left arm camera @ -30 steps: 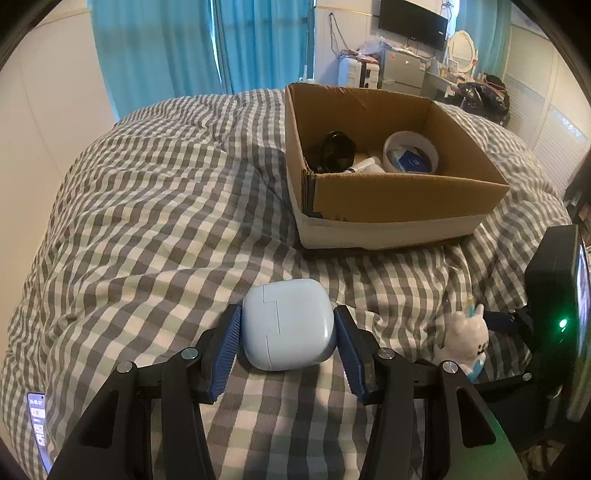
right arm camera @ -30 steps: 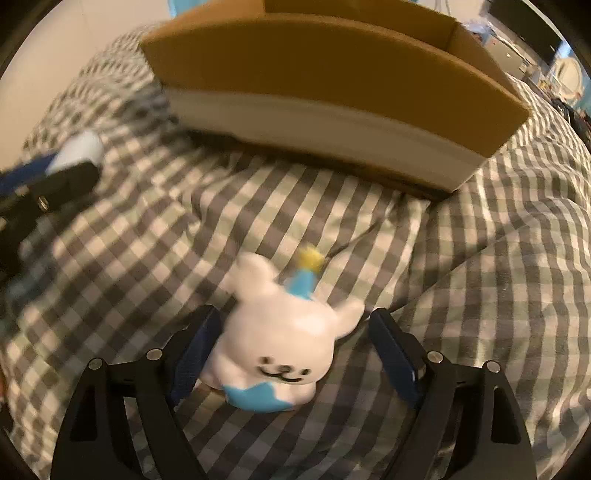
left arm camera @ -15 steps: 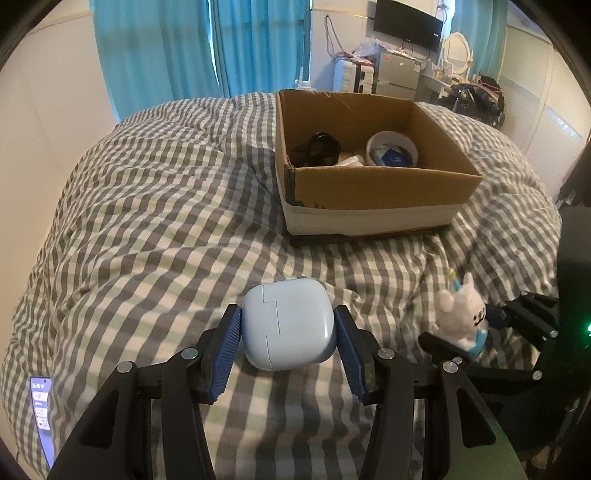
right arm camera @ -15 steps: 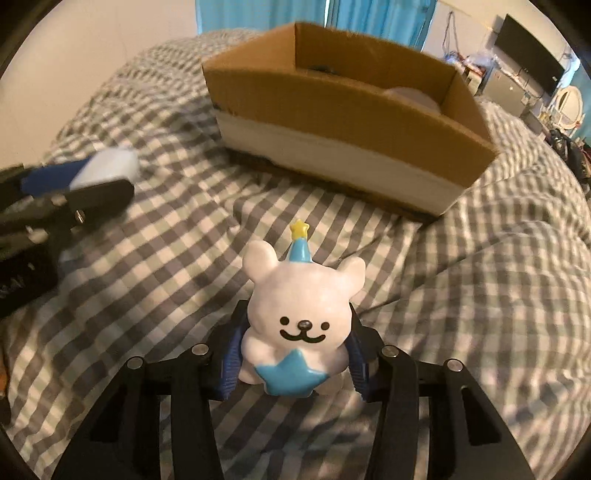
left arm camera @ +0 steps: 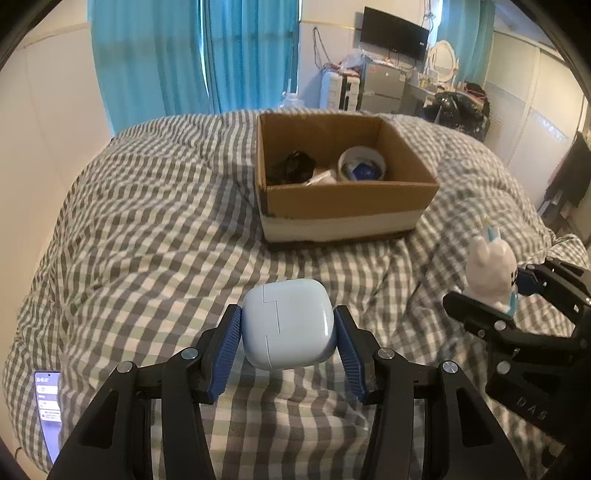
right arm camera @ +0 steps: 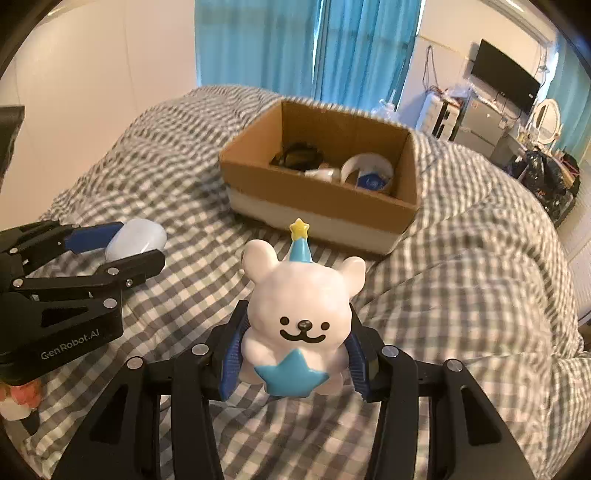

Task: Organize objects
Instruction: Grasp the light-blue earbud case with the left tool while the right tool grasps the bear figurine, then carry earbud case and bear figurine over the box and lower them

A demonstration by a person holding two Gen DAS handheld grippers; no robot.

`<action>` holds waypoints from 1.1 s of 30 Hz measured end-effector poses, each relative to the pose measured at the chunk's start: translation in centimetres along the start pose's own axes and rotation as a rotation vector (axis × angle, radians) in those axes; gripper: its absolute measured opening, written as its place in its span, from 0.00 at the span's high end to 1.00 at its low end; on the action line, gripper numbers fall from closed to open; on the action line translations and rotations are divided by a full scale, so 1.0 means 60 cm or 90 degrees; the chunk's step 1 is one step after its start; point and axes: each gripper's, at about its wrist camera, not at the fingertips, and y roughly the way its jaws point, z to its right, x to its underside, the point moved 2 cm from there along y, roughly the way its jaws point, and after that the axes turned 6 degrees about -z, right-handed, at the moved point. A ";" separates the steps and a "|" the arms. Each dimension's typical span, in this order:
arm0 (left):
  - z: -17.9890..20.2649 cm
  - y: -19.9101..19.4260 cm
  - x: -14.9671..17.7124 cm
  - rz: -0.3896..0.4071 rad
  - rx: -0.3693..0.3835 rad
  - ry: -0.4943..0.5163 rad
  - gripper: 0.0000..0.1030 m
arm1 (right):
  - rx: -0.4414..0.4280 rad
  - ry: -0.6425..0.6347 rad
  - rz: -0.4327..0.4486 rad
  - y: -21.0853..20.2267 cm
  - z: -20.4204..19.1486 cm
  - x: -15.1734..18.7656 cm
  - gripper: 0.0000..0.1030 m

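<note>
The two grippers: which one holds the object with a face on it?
The right gripper. It is shut on the white bear figurine, with a smiling face and blue star. The left gripper holds a plain pale blue earbud case.

A home bedroom: checked duvet (left arm camera: 155,236), curtains (left arm camera: 192,55) (teal), wall television (left arm camera: 394,32).

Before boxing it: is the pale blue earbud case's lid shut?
Shut: the pale blue plastic earbud case shows only a closed seam, no gap.

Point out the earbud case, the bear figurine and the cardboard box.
earbud case (left arm camera: 290,323), left wrist view, front face.
bear figurine (right arm camera: 301,306), right wrist view, face.
cardboard box (left arm camera: 347,201), left wrist view, near wall.
</note>
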 end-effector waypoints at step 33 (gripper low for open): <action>0.024 0.057 -0.367 0.114 0.002 0.068 0.50 | 0.051 0.007 0.144 0.008 0.134 -0.349 0.54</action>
